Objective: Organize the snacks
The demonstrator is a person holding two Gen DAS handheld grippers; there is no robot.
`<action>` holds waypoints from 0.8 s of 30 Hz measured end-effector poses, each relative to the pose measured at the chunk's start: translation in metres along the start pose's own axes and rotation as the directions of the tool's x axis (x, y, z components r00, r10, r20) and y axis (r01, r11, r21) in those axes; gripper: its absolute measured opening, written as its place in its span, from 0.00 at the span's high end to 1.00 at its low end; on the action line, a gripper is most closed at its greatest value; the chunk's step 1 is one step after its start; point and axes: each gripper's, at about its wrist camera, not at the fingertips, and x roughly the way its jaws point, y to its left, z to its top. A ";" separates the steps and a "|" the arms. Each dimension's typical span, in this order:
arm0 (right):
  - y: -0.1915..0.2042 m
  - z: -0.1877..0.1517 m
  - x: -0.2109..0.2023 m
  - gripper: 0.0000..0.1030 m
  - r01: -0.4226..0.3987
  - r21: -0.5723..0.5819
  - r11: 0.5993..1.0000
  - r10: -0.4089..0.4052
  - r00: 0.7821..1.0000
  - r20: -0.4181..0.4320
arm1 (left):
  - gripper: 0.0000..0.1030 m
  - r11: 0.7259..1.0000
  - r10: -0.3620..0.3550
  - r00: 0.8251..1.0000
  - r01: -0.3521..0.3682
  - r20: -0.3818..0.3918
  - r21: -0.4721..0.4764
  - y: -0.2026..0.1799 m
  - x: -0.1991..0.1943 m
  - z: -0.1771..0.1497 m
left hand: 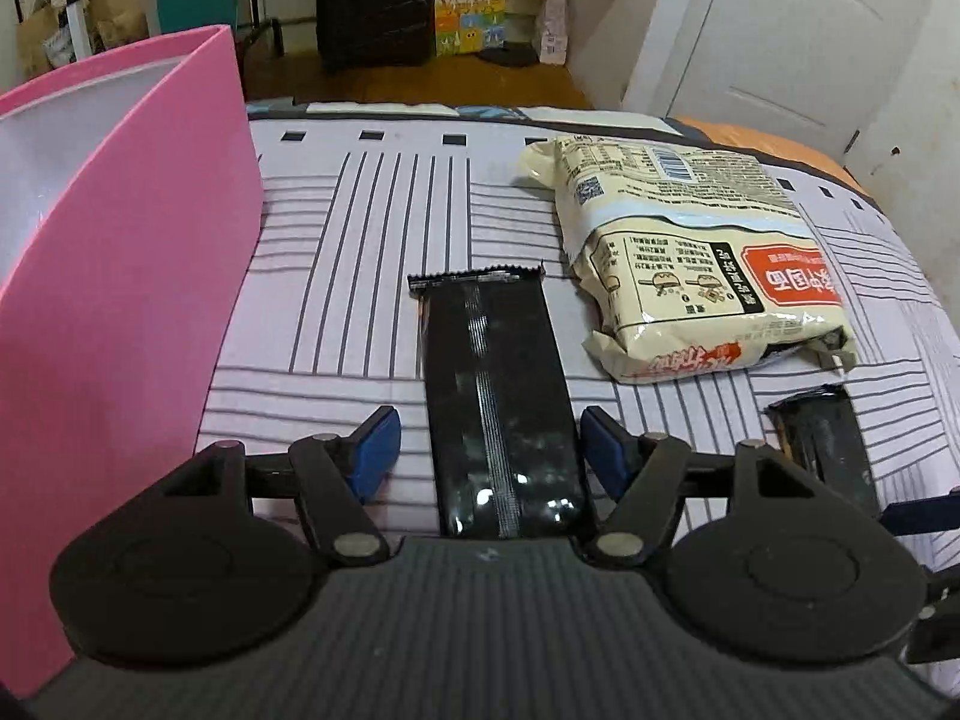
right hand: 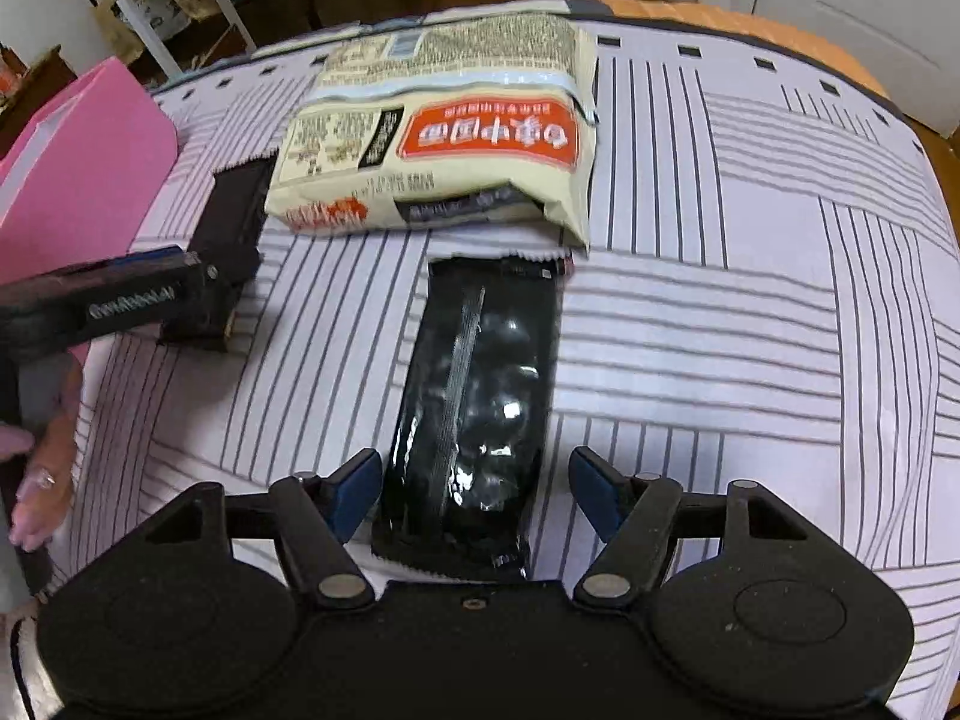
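Observation:
Two black snack packets and a cream noodle bag [left hand: 690, 252] lie on a striped bedsheet. In the left wrist view my left gripper [left hand: 489, 450] is open, its blue pads on either side of one black packet [left hand: 498, 396]. In the right wrist view my right gripper [right hand: 474, 495] is open around the other black packet [right hand: 480, 396]. The noodle bag [right hand: 444, 138] lies just beyond it. The left gripper's body [right hand: 102, 306] shows at the left over the first packet [right hand: 231, 234]. The second packet [left hand: 822, 444] shows at the right in the left wrist view.
A pink open box [left hand: 120, 240] stands at the left on the bed, also visible in the right wrist view [right hand: 78, 168]. The striped sheet [right hand: 750, 330] spreads to the right. Beyond the bed are a black cabinet [left hand: 378, 0], a white door [left hand: 780, 30] and clutter on the floor.

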 end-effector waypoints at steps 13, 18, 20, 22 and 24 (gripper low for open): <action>-0.001 0.003 -0.005 0.47 -0.011 -0.009 1.000 0.011 0.999 0.035 | 0.51 0.999 -0.027 1.000 0.026 0.012 0.045 -0.004 0.001 0.004; 0.001 -0.001 -0.004 0.48 -0.018 0.009 1.000 0.018 0.999 0.040 | 0.51 0.998 -0.042 0.999 0.042 0.007 0.043 -0.005 -0.008 0.001; 0.002 -0.002 -0.004 0.48 -0.010 0.019 1.000 0.010 1.000 0.029 | 0.51 0.998 -0.048 0.999 0.048 0.011 0.042 -0.006 -0.014 -0.001; 0.005 -0.002 -0.008 0.48 -0.003 0.019 1.000 0.002 0.999 0.032 | 0.51 0.998 -0.047 0.999 0.046 0.017 0.042 -0.006 -0.021 -0.004; 0.007 -0.004 -0.013 0.49 -0.010 0.024 1.000 0.009 0.999 0.044 | 0.51 0.998 -0.056 0.998 0.056 0.017 0.038 -0.006 -0.029 -0.005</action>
